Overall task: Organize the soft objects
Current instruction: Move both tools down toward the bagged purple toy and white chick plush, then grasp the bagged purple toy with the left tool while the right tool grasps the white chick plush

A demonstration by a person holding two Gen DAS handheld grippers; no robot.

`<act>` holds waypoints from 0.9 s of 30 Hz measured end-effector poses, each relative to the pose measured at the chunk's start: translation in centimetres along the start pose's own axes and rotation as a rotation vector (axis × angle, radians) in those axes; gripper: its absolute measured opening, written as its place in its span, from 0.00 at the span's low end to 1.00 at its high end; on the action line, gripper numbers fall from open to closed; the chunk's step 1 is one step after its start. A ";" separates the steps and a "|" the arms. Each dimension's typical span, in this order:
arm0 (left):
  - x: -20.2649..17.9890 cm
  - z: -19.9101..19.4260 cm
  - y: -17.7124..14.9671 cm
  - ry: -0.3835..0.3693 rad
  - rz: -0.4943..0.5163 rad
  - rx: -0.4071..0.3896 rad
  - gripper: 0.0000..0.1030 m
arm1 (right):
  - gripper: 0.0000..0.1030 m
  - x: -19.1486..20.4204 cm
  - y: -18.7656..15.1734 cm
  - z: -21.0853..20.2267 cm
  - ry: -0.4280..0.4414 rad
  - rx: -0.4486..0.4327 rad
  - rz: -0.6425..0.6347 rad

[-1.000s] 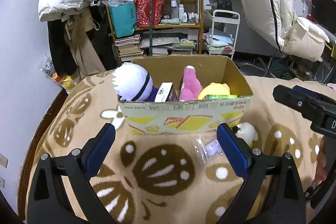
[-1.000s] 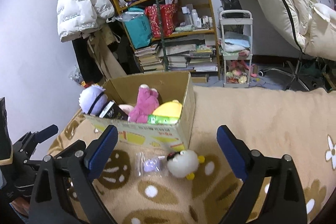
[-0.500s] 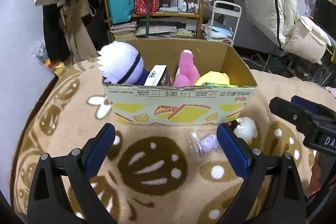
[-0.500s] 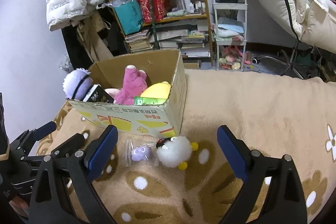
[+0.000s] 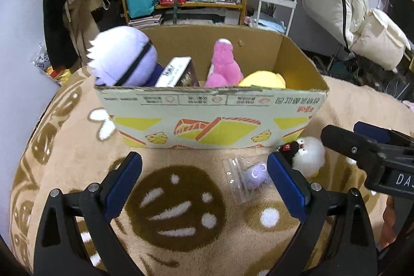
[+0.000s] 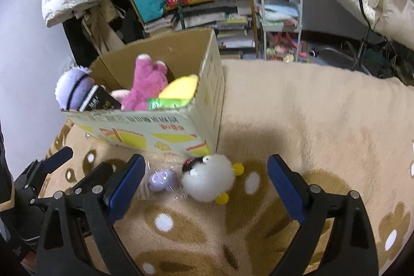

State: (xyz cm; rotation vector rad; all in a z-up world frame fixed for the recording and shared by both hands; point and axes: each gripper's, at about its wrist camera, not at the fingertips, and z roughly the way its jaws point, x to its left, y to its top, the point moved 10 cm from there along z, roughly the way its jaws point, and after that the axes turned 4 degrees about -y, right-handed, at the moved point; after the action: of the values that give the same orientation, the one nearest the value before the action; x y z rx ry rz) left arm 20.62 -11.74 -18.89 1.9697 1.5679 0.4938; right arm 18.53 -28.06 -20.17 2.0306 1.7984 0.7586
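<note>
Above the white plush (image 6: pixel 208 179), right hand-held gripper (image 6: pixel 205 181) gapes wide, empty.

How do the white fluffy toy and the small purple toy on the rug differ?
The white toy is bare, while the purple toy is sealed in a clear bag. The white one is clearly bigger and fluffy, with yellow feet and a black and red head end; the purple one is small and smooth. The white one lies between the right tool's open fingers, the purple one nearer its left finger. Both lie on the rug just in front of the box.
</note>
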 end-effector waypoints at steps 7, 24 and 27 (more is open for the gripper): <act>-0.9 2.3 -1.3 -0.009 0.012 0.051 0.94 | 0.97 0.0 -0.8 1.8 -0.009 0.059 0.006; -2.9 6.2 -3.2 -0.040 0.032 0.118 0.94 | 0.87 -0.7 -2.5 6.0 0.014 0.211 0.091; -3.2 6.4 -3.2 -0.044 0.034 0.111 0.94 | 0.70 -0.7 -3.1 6.6 0.017 0.246 0.092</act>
State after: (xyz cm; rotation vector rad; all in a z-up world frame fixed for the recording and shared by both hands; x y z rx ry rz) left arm 21.27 -15.65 -25.65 2.0790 1.5671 0.3822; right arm 19.77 -27.59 -27.38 2.2817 1.8999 0.6057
